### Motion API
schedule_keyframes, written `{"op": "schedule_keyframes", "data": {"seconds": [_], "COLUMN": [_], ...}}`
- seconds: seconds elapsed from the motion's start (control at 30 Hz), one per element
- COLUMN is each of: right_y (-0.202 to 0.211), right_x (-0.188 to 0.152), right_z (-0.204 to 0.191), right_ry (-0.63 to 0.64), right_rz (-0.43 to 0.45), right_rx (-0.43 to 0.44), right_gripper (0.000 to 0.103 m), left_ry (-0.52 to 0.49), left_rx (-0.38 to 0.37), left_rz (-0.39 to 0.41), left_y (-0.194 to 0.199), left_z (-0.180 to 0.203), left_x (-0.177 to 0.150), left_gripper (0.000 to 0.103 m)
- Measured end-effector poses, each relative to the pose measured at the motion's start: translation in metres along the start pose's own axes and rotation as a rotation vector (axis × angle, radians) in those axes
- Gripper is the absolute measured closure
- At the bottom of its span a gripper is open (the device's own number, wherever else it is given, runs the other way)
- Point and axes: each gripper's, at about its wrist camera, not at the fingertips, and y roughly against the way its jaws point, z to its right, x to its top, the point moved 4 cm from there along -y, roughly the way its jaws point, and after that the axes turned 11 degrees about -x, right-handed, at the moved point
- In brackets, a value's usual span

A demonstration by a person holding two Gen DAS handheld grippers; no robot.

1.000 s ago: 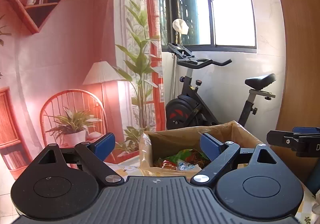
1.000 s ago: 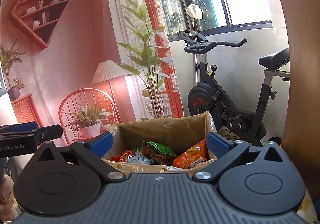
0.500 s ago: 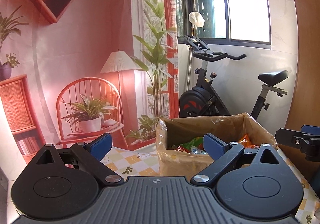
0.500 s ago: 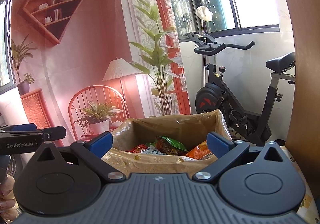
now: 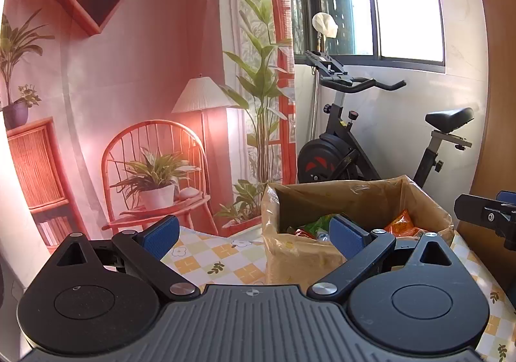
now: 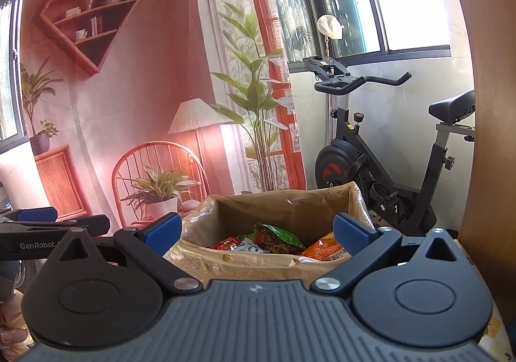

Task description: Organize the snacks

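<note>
A brown cardboard box [image 5: 303,262] lined with clear plastic stands on a checked tablecloth [image 5: 209,258]. Inside lie snack packets: a green one [image 6: 277,236], an orange one [image 6: 322,249] and a red one [image 6: 225,242]. My left gripper [image 5: 253,229] is open and empty, hanging short of the box's near left corner. My right gripper [image 6: 256,229] is also open and empty, in front of the box's near wall [image 6: 258,265]. Each gripper shows in the other's view: the right gripper [image 5: 483,213] at the right edge, the left gripper [image 6: 48,226] at the left edge.
A printed backdrop [image 5: 145,87] of a room hangs behind the table. An exercise bike [image 6: 371,152] stands behind the box by the window. A wooden panel [image 6: 493,136] rises at the right. A person's hand [image 6: 9,326] shows at the lower left.
The left view has swung left and drawn back, so the box now sits right of centre with tablecloth showing. The left jaws stand slightly wider. The right gripper pulled back a little.
</note>
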Motion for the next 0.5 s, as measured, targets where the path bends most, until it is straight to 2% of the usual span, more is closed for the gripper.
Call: {"op": "schedule_keyframes", "data": {"seconds": [0.5], "right_y": [-0.0003], "right_x": [-0.0031], "right_z": [0.0003], "right_ry": [0.012], "right_rz": [-0.005], "right_rx": [-0.005], "right_gripper": [0.001], "left_ry": [0.025], "left_rx": [0.01], "left_rz": [-0.015], "left_y": [0.0002], "left_z": [-0.0006], "left_x": [-0.0046], "left_gripper": [0.003]}}
